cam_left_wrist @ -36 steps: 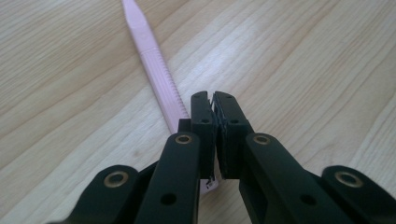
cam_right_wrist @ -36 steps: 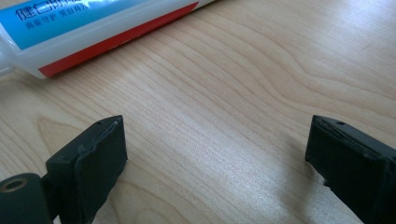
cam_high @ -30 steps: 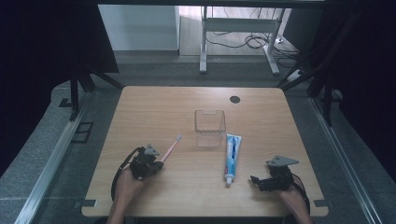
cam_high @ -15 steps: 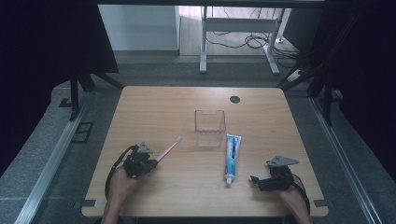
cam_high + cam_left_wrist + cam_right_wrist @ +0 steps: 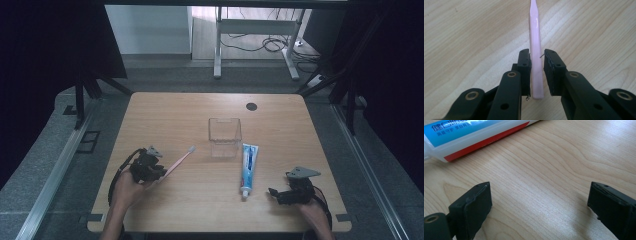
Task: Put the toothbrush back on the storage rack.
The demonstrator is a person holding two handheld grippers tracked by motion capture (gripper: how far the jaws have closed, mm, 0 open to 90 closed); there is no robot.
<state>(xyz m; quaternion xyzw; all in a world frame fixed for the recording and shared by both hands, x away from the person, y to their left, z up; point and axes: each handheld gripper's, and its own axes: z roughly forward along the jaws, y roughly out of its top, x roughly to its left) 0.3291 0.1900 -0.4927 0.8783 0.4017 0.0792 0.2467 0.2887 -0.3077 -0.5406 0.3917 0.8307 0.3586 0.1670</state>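
A pink toothbrush (image 5: 178, 159) lies flat on the wooden table (image 5: 165, 115) at the front left, its head pointing toward the middle. My left gripper (image 5: 161, 172) has its jaws closed around the handle end (image 5: 535, 37); the pads (image 5: 525, 65) press its sides, and the handle rests on the wood. A blue, white and red toothpaste tube (image 5: 248, 162) lies right of centre, cap toward the front. My right gripper (image 5: 272, 192) stands wide open just right of the cap, with bare wood between its jaws (image 5: 539, 195). The tube (image 5: 474, 135) crosses the top left of the right gripper view.
A clear square container (image 5: 225, 136) stands at the table's middle, just behind the tube. A dark round hole (image 5: 251, 106) sits in the tabletop farther back. Black curtains and metal frame legs surround the table.
My left gripper has shifted slightly left and back along the toothbrush handle. The toothbrush, the tube and the right gripper have stayed put.
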